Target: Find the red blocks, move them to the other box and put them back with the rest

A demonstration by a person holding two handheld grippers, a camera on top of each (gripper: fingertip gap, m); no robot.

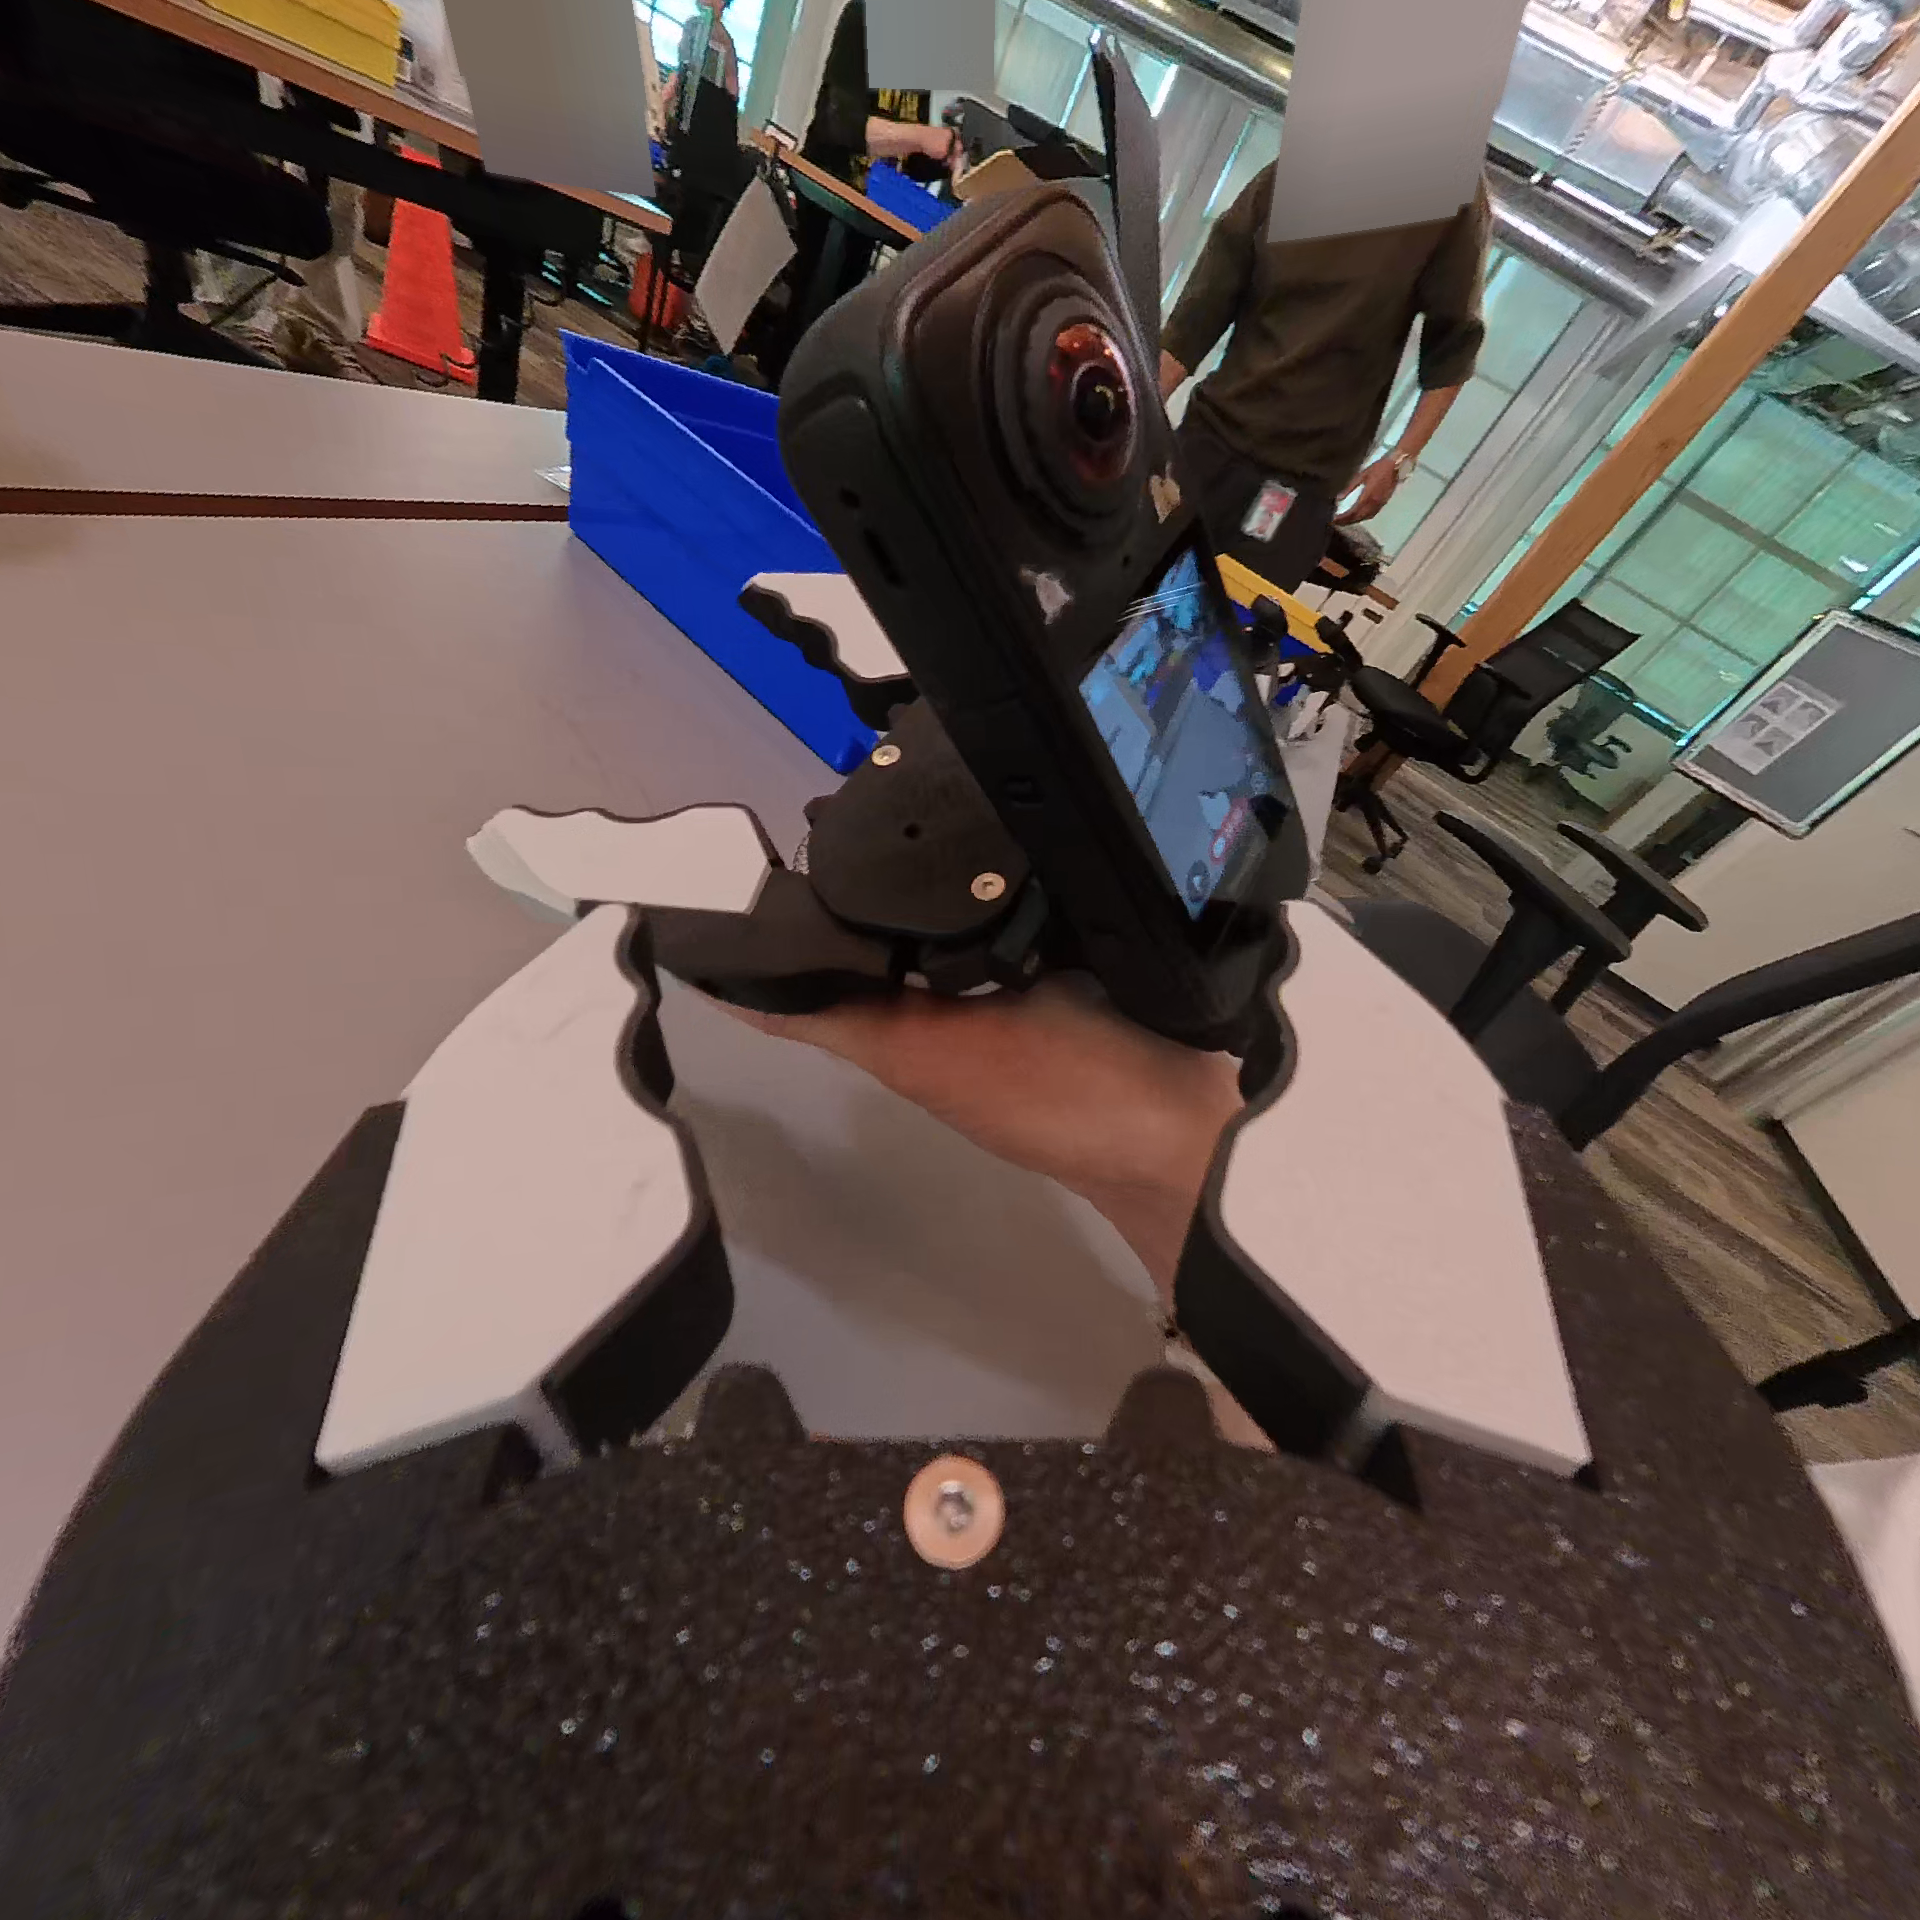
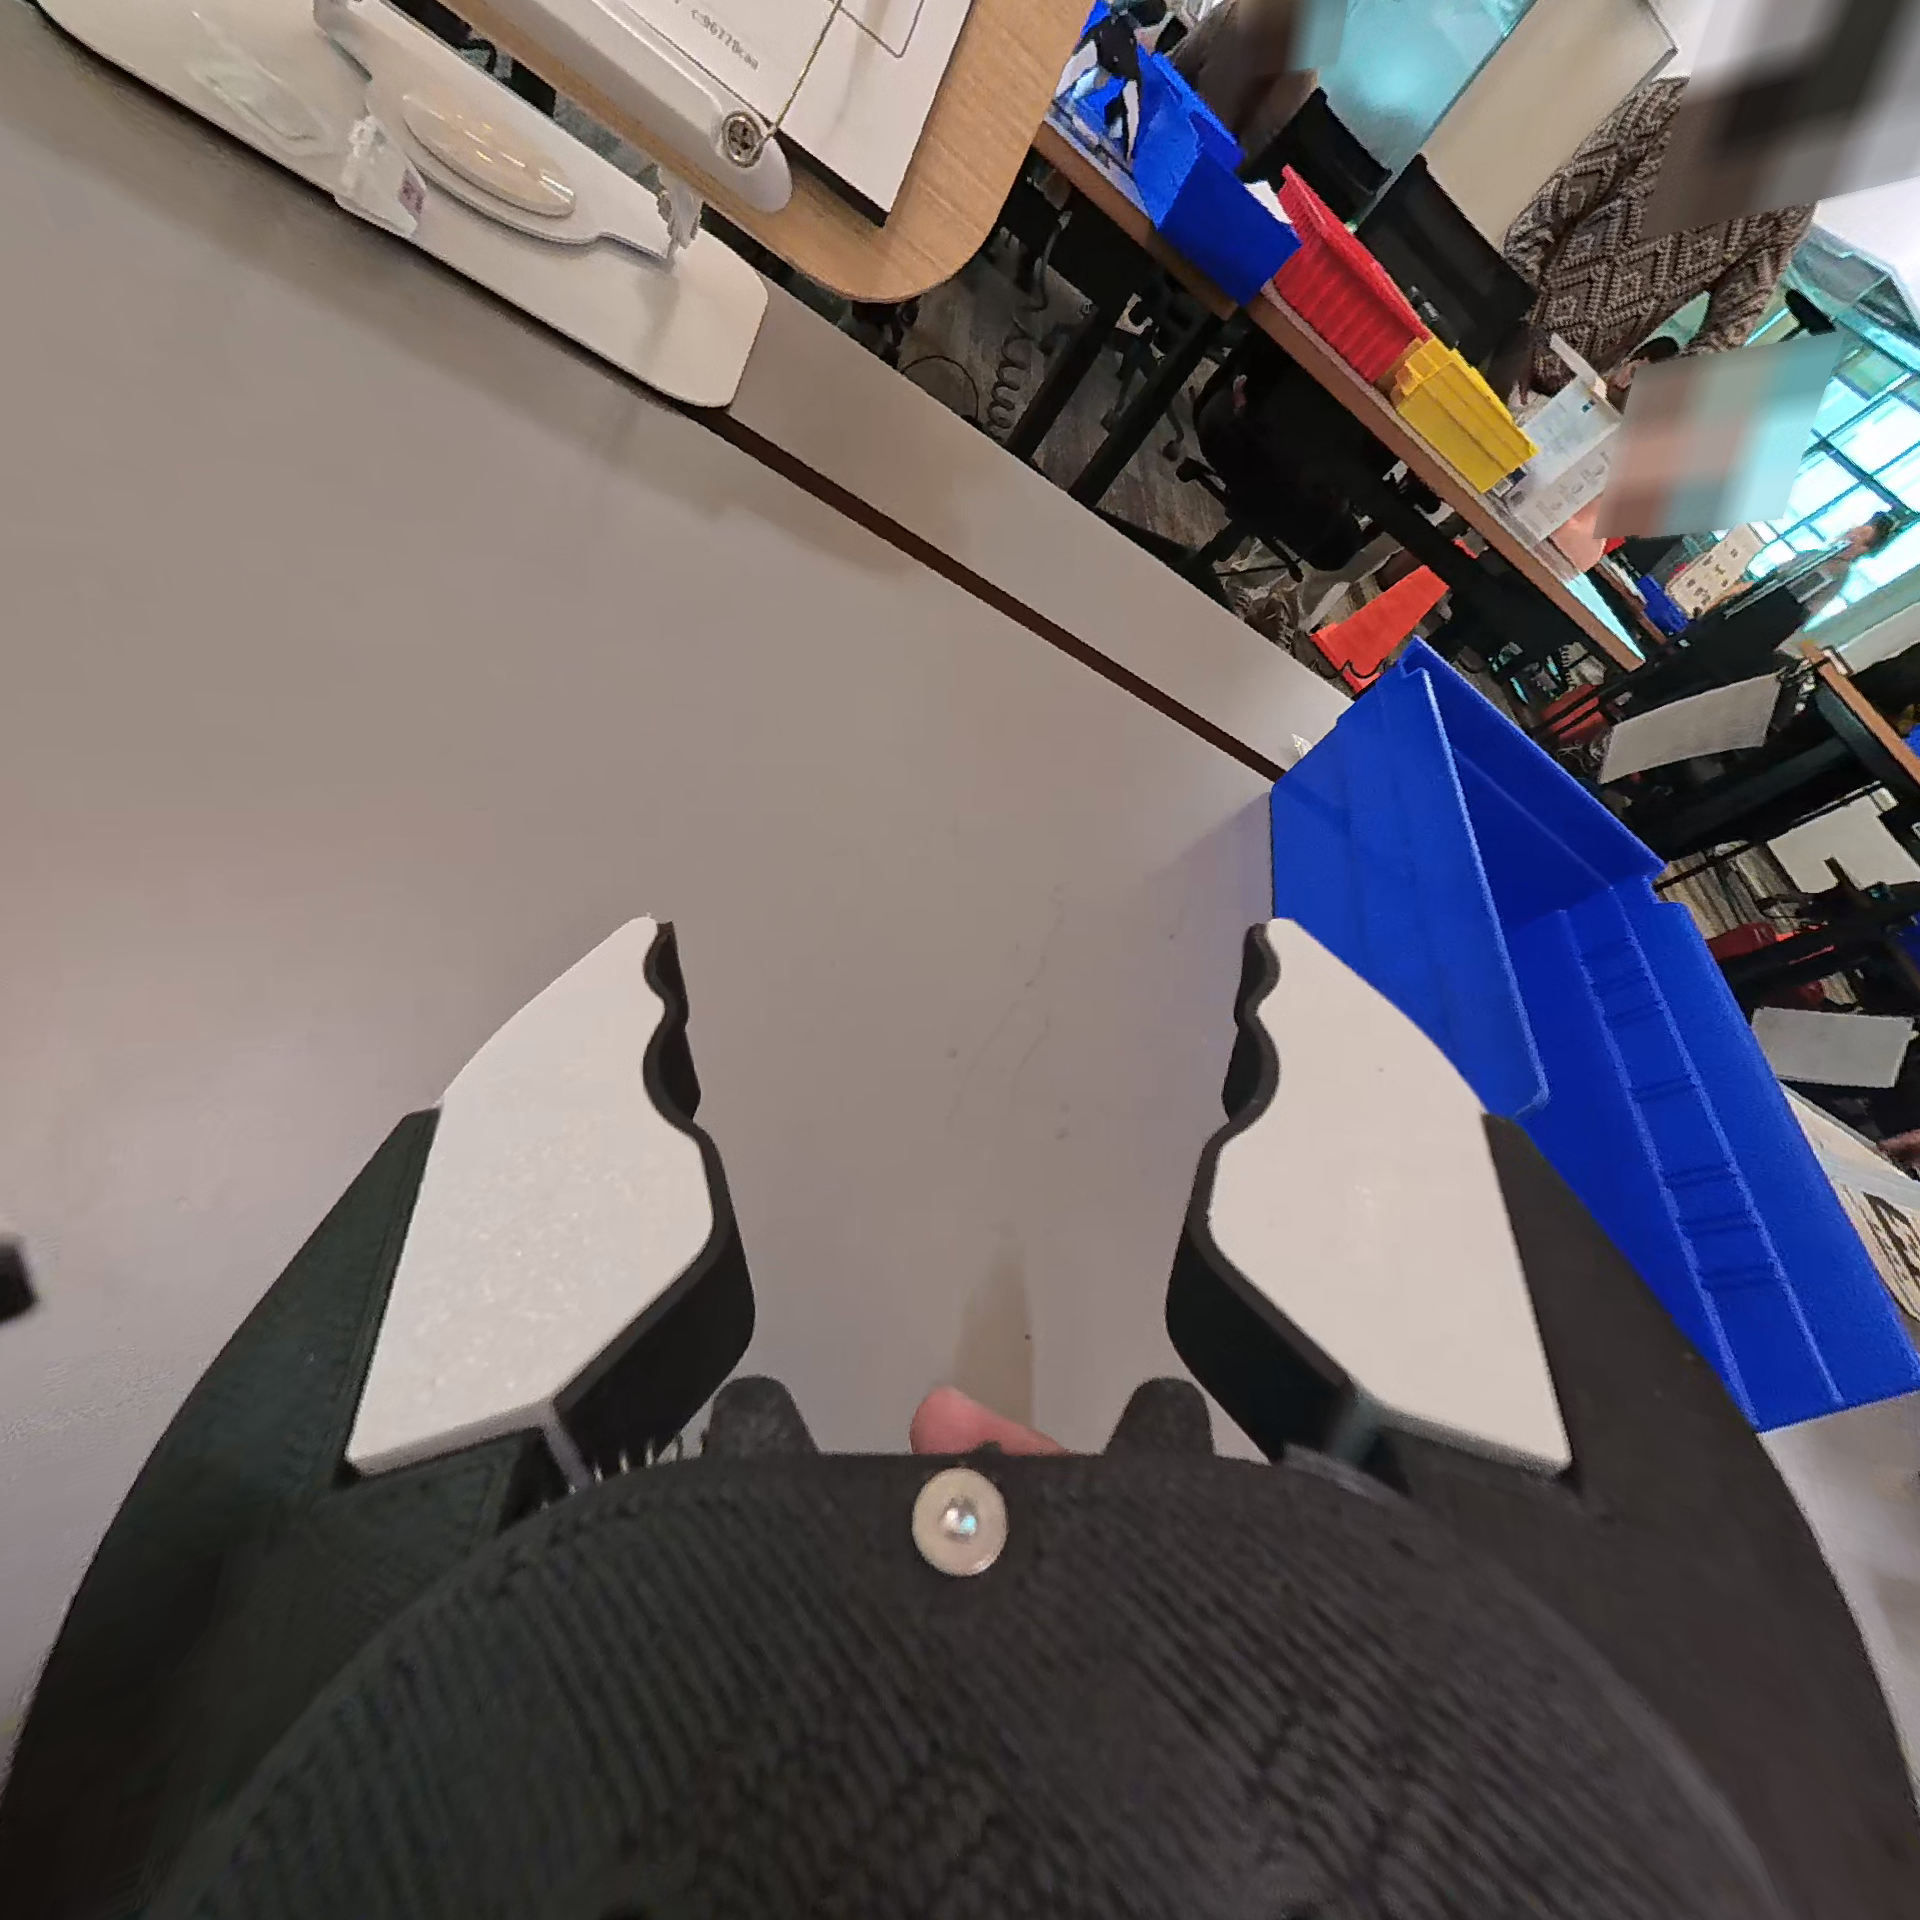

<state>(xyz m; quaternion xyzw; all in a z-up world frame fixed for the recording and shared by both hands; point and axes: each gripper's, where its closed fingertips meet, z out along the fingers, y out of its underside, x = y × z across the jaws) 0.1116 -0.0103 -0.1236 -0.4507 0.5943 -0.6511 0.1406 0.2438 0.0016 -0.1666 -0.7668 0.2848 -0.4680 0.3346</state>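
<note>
Red blocks cannot be seen; only a blue box is shown on the grey table. Both grippers, left and right, are held wide and bare.

Your left gripper is speckled black printed plastic with a silver screw at its centre and white-faced fingers edged in wavy black pads. Your right gripper matches it, carrying a black camera with a lit screen.

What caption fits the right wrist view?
Right gripper open and empty above the grey table, blue bin at its right.
</note>
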